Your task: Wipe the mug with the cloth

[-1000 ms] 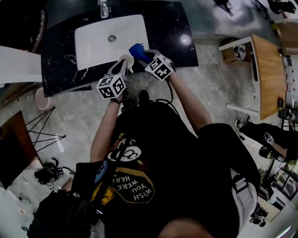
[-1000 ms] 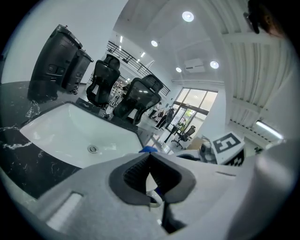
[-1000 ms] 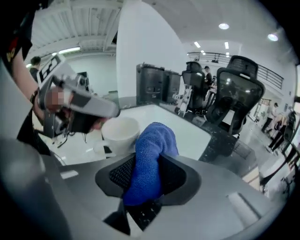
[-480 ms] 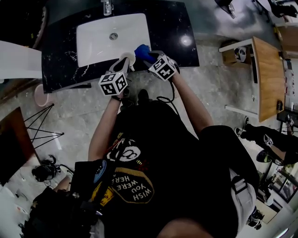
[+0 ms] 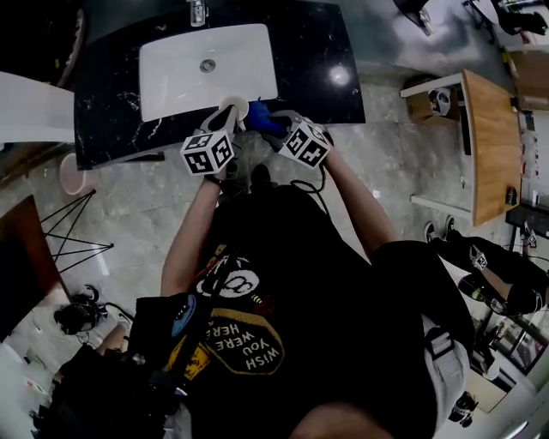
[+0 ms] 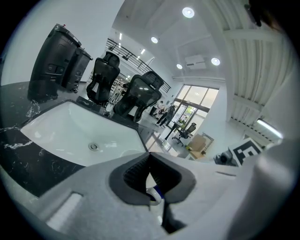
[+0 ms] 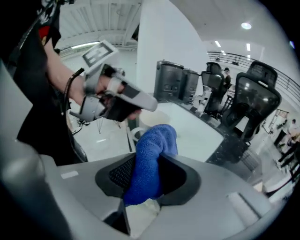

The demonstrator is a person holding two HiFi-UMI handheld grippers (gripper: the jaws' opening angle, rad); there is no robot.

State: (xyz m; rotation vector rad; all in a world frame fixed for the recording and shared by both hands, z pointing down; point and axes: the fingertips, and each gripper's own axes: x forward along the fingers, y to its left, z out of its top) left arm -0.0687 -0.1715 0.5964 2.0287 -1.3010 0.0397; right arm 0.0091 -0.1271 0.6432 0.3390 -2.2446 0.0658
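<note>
In the head view a white mug hangs over the front edge of the black counter. My left gripper is shut on it from the near side. The left gripper view shows only a small white piece of the mug pinched between the left gripper's pads. My right gripper is shut on a blue cloth, which rests against the mug's right side. In the right gripper view the cloth bulges out of the right gripper toward the mug and the left gripper.
A white basin with a drain is sunk in the black marble counter, with a tap behind it. A pink bin and a wire stand are on the floor at left. A wooden table stands at right.
My right gripper has drawn back toward me and slightly right, dragging the cloth down along the mug's side. The left gripper and mug have barely shifted.
</note>
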